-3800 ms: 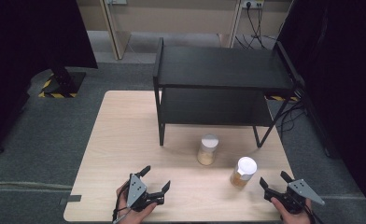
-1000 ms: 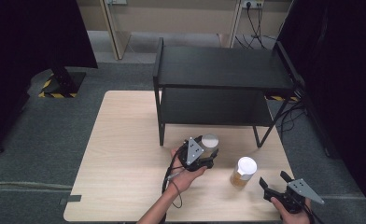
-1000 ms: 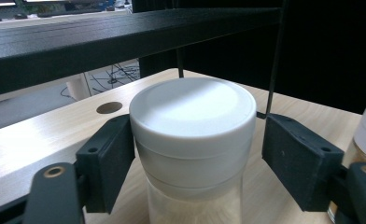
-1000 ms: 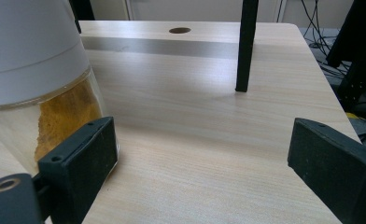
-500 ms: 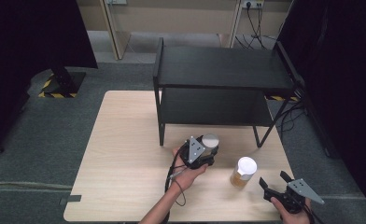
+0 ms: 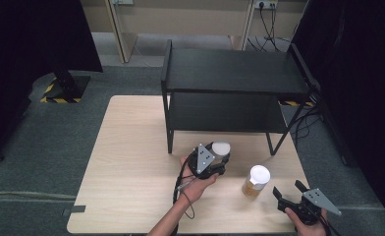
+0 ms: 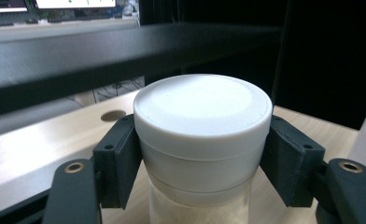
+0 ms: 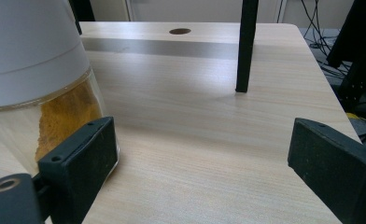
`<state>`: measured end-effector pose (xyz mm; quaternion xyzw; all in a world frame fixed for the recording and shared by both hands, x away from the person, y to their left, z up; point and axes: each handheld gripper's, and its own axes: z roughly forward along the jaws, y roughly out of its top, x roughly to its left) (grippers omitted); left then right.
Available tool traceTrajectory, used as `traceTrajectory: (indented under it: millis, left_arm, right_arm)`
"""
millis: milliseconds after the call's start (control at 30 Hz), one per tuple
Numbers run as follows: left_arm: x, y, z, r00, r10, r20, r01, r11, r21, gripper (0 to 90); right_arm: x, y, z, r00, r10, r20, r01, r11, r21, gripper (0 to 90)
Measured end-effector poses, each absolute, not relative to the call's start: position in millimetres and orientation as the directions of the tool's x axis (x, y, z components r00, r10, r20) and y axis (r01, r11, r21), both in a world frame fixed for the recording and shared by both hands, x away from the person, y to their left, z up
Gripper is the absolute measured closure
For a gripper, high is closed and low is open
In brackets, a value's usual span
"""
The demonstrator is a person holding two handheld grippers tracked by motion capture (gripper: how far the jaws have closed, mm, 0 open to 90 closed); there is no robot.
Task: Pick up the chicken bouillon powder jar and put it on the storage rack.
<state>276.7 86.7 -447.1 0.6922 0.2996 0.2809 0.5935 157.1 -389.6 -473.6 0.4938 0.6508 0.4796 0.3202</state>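
Two tools in play, left tool reached forward at the black shelf's front edge, just clamped on white-lidded jar, right tool low near table edge, spread wide, orange-powder jar just off its left pad.

table | black shelf rack | two jars

Even overhead light falls on the pale worktop in the high view, while both sides of the room beyond its left and right edges sink into near black. The black shelf casts a soft shadow beneath itself. In the left gripper view the shelf edge is blurred; the white jar lid is sharp, without glare.
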Motion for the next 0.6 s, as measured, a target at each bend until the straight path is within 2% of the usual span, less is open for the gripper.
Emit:
traceTrajectory:
  millis: [600]
  left_arm:
    - [254, 104, -410, 0.642, 0.764, 0.065, -0.033, -0.057, 0.998, 33.9]
  right_arm:
    - [157, -389, -474, -0.301, 0.952, 0.056, 0.335, 0.051, 0.941, 8.4]
